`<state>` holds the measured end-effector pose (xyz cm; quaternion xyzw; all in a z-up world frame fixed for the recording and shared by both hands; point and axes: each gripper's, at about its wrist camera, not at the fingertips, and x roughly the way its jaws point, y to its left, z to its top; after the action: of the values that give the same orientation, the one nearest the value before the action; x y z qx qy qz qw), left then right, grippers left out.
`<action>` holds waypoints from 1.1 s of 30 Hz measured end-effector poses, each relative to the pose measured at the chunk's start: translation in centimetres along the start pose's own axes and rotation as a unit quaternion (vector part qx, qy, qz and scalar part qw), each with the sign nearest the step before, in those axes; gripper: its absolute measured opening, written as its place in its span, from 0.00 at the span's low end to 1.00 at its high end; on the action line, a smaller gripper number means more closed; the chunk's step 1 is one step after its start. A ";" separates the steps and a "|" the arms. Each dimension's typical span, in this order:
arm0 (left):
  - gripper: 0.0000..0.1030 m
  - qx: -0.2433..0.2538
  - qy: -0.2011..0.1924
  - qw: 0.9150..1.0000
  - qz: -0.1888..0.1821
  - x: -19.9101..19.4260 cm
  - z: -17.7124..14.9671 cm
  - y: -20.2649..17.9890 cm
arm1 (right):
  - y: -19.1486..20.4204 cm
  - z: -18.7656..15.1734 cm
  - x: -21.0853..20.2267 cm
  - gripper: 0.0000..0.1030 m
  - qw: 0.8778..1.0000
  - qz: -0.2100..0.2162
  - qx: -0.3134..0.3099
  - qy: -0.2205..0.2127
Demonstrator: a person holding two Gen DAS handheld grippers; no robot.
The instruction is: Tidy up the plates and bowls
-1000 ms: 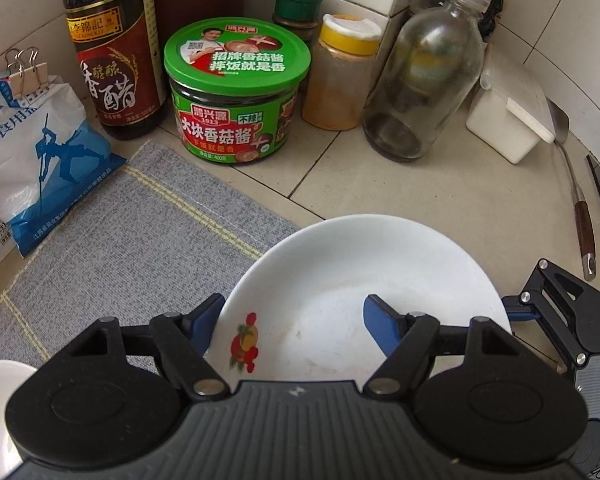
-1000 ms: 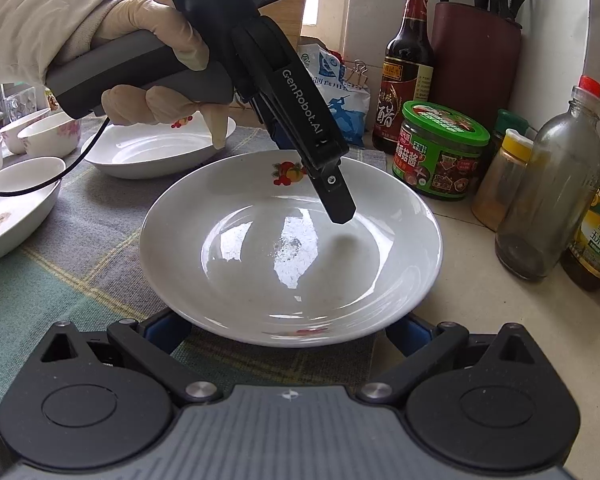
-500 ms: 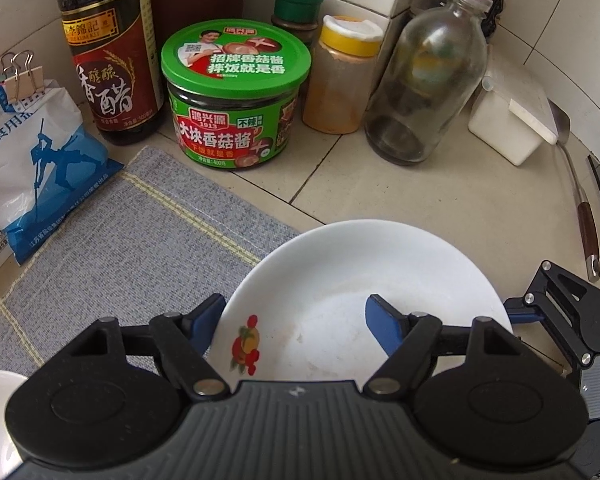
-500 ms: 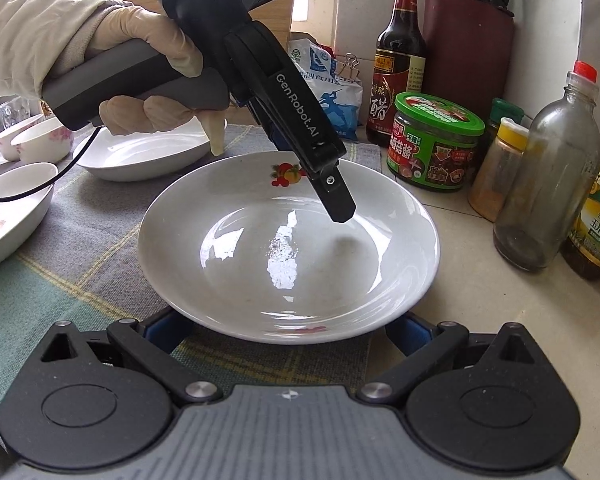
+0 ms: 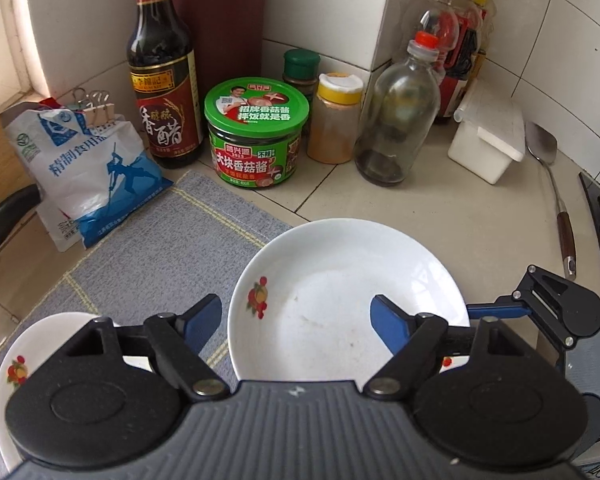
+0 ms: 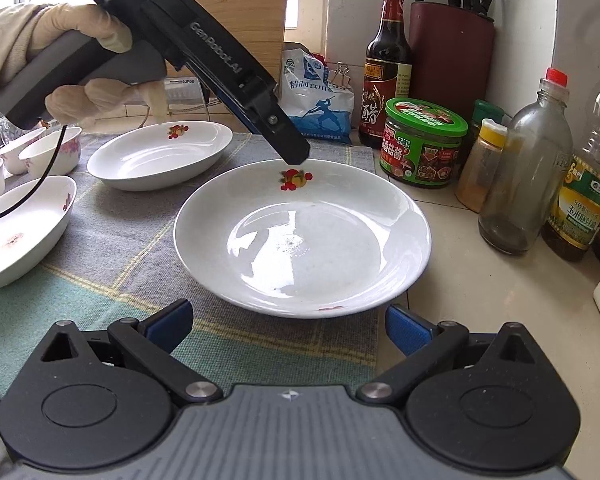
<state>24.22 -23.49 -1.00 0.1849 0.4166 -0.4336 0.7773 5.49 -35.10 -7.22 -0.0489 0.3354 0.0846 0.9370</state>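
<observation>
White glazed round plate (image 6: 302, 240) lies free between both open grippers, left gripper (image 5: 296, 318) just widened.

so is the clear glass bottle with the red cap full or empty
Nearly empty. The glass bottle is see-through almost to the bottom, with only a thin dark layer at its base; the right wrist view shows the same.

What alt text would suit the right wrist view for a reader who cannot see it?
A shallow white ceramic plate with a red fruit motif sits on a grey checked cloth, free of both grippers. The left gripper hangs above its far rim, and the right gripper, jaws open, is short of its near rim. Condiment bottles and jars line the wall.
</observation>
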 end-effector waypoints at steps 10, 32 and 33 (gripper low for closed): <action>0.80 -0.013 -0.048 0.998 0.048 -6.5 -6.5 -2.5 | 3.4 -0.7 -1.9 1.00 1.000 0.009 -0.014 -0.003; 0.92 -0.152 -0.078 0.976 0.133 -13.9 -19.3 0.6 | 15.4 0.3 -0.5 1.00 0.990 0.108 -0.088 0.007; 0.92 -0.157 -0.078 0.975 0.134 -14.1 -19.7 0.9 | 15.8 0.3 -0.5 1.00 0.990 0.111 -0.092 0.007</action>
<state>11.45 -2.90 -1.12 0.0808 0.3890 -0.2679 0.8777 2.32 -19.65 -7.22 -0.0976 0.3366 0.2184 0.9108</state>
